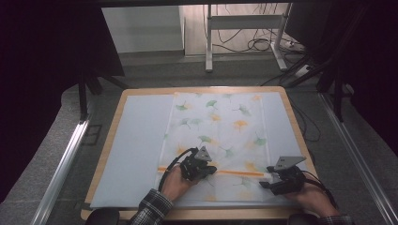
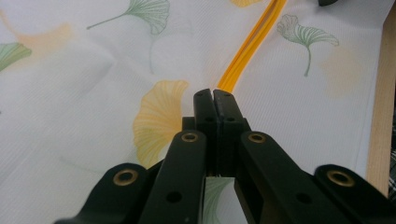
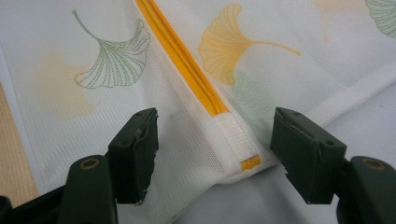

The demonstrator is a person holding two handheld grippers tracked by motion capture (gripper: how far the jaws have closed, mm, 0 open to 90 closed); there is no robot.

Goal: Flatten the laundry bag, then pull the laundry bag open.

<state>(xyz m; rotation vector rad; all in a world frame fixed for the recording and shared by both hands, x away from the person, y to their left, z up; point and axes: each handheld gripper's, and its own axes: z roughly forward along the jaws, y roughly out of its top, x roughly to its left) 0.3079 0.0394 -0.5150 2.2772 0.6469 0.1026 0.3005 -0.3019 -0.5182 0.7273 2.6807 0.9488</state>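
A white mesh bag [image 1: 216,126] printed with ginkgo leaves lies flat on the table, with an orange zipper [image 1: 234,173] running across its near part. My left gripper [image 1: 211,169] is shut right at the zipper's line [image 2: 252,44]; its tips [image 2: 213,95] cover whatever they pinch. My right gripper [image 1: 266,180] is at the bag's right edge. Its jaws [image 3: 215,135] stand open on either side of the zipper's end [image 3: 182,56], where a white fabric stop and a small orange tab [image 3: 251,162] lie between them, untouched.
The bag rests on a pale mat [image 1: 136,140] covering a wooden table [image 1: 295,126]. Bare mat lies left of the bag. Beyond the table are a desk frame [image 1: 244,23], cables on the floor and dark curtains at both sides.
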